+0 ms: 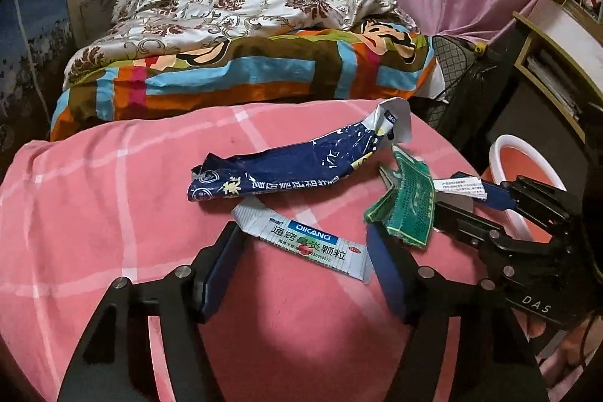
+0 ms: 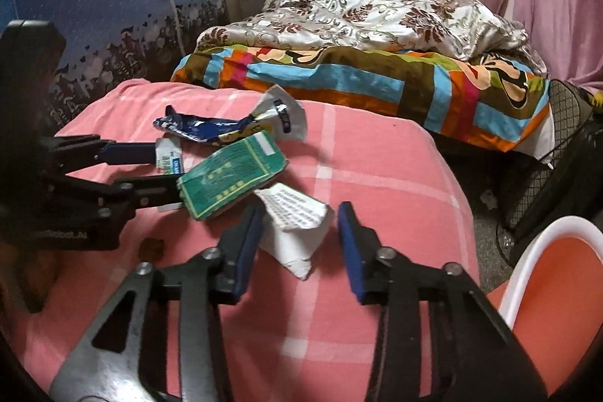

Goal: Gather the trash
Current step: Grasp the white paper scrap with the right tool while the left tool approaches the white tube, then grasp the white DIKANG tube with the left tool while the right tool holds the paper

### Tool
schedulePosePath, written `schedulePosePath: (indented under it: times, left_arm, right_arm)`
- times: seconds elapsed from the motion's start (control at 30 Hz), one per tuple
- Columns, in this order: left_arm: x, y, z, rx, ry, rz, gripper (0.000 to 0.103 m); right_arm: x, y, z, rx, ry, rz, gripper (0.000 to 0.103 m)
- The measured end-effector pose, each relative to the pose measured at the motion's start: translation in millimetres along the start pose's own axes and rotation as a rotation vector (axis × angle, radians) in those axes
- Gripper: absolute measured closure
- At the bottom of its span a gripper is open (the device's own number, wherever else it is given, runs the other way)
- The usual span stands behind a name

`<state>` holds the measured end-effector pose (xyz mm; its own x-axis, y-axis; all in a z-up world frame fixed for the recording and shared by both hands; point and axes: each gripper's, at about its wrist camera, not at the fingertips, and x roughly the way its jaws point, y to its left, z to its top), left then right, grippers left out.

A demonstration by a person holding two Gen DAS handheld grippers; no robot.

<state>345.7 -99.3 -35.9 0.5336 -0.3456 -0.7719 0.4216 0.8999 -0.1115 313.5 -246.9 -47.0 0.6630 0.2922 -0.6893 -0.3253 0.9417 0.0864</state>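
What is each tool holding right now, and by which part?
Nothing is gripped yet. The left tool straddles the white sachet, end to end; the right tool straddles the folded leaflet, a gap showing at one pad.

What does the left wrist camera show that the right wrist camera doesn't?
Only the left wrist view: the whole DIKANG sachet lying between the left gripper's fingers, and a shelf of papers. Only the right wrist view: the whole white leaflet between the right gripper's fingers, and a small brown scrap. Both: the blue wrapper, the green packet, the pink checked blanket and the orange bin.
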Motion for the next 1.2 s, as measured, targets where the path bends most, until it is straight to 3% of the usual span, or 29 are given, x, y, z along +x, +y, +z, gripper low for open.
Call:
schedulePosePath:
  times: [0.23,0.83,1.2]
  left_arm:
    - [-1,-1,0,-0.013,-0.003,0.001,0.049]
    - [-28,-1,-9,-0.046,-0.079,-0.038,0.077]
    - [-43,-9,-17,-0.04,-0.124,-0.033,0.088]
  right_arm:
    - [-6,-5,-3,0.032,-0.012,-0.009,0.103]
    - [-38,1,-24,0.063,-0.089,-0.012,0.103]
    - [-48,1,-29,0.061,-0.119,-0.019,0.103]
